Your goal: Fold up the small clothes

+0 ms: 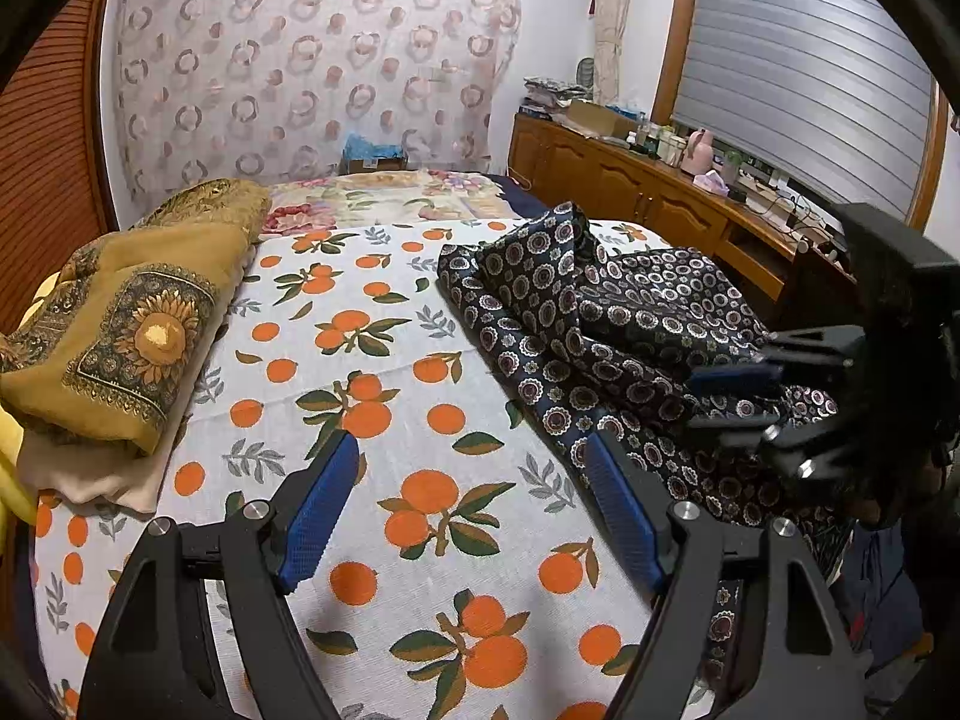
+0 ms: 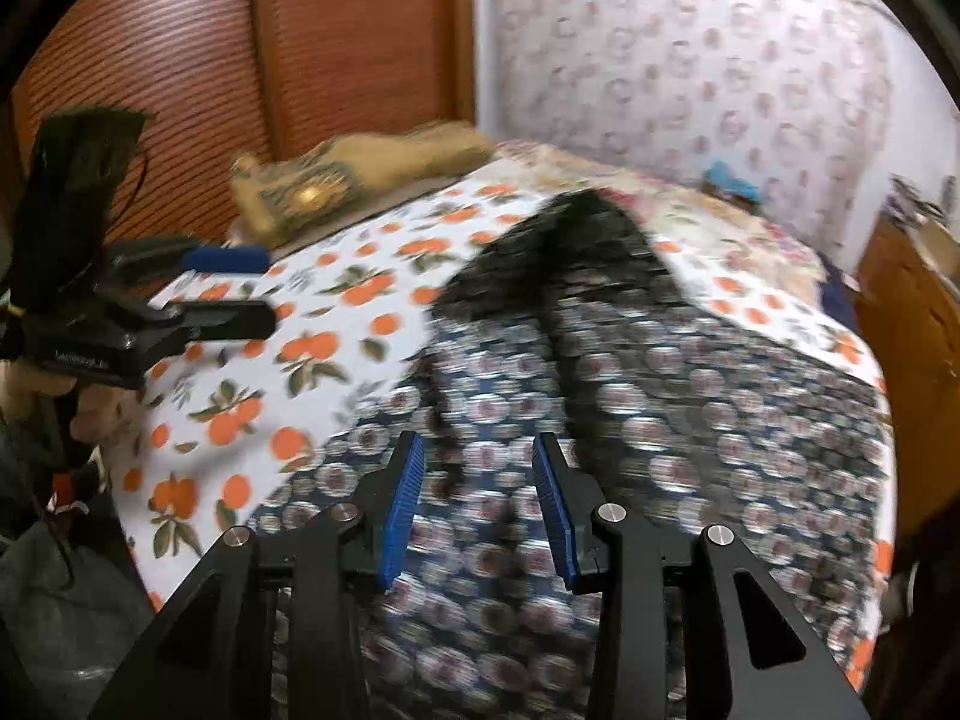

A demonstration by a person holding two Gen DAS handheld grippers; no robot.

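A crumpled navy garment [image 1: 600,312] with a white ring print lies on the right side of the orange-print bedsheet [image 1: 372,360]. My left gripper [image 1: 471,444] hovers open over bare sheet just left of the garment, nothing between its blue pads. My right gripper [image 1: 738,399] reaches in from the right over the garment's near part. In the blurred right wrist view the right gripper [image 2: 478,441] has its jaws apart above the garment [image 2: 600,390], and the pads do not press on the cloth. The left gripper [image 2: 264,288] shows at the left there, held by a hand.
A folded mustard cloth with a sunflower print [image 1: 120,348] sits on a stack at the bed's left edge, seen also as the mustard cloth [image 2: 312,192]. A wooden cabinet [image 1: 630,192] with clutter runs along the right. A patterned curtain [image 1: 300,60] hangs behind the bed.
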